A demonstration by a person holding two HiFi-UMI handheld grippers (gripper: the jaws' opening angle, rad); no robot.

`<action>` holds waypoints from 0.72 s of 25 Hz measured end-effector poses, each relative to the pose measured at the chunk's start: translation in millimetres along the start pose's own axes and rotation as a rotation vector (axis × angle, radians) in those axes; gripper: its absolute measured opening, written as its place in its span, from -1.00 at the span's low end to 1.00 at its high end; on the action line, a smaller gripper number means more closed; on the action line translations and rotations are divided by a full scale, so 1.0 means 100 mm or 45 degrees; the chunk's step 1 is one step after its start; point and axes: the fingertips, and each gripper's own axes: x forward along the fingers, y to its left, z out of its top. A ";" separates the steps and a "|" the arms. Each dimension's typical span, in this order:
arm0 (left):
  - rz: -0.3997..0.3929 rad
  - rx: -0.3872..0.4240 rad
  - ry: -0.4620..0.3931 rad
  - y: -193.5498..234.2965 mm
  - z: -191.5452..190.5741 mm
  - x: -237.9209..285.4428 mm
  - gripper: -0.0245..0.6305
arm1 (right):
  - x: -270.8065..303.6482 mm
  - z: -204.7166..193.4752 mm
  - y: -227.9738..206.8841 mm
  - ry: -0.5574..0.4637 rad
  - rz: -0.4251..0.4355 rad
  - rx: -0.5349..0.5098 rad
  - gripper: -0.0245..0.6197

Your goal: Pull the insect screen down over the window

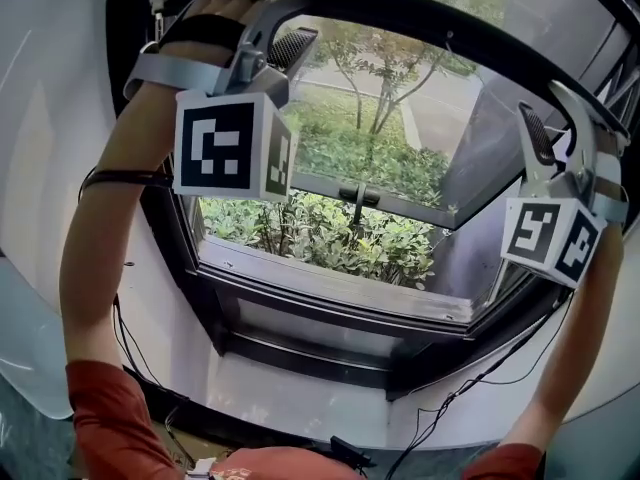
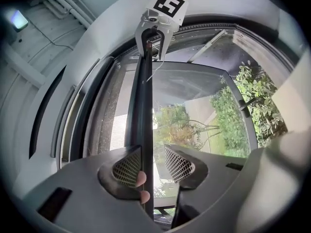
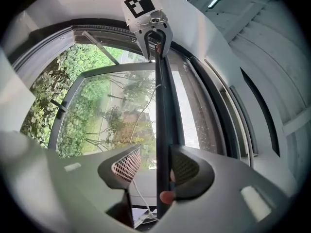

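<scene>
Stage: early | screen bar (image 2: pixel 143 106) near top, window (image 1: pixel 330 298) mostly uncovered | left gripper (image 2: pixel 153 152), right gripper (image 3: pixel 156 152): jaws apart, bar between, unclamped

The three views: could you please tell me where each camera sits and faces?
Head view: on the head, facing the window; arms, left gripper, right gripper show.
Left gripper view: on that gripper, facing along the screen bar towards the right one; fingertips show.
Right gripper view: mirrored, towards the left gripper; a fingertip shows.
All three share the bar.
</scene>
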 end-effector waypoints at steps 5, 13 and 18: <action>0.011 -0.001 0.008 -0.18 0.02 -0.08 -0.46 | -0.10 0.01 0.19 -0.015 0.018 0.007 -0.32; -0.062 0.000 0.022 -0.62 0.07 -0.31 -0.47 | -0.35 0.04 0.65 -0.045 0.082 0.037 -0.29; -0.114 -0.024 0.006 -0.84 0.10 -0.43 -0.47 | -0.48 0.07 0.85 -0.062 0.102 0.089 -0.29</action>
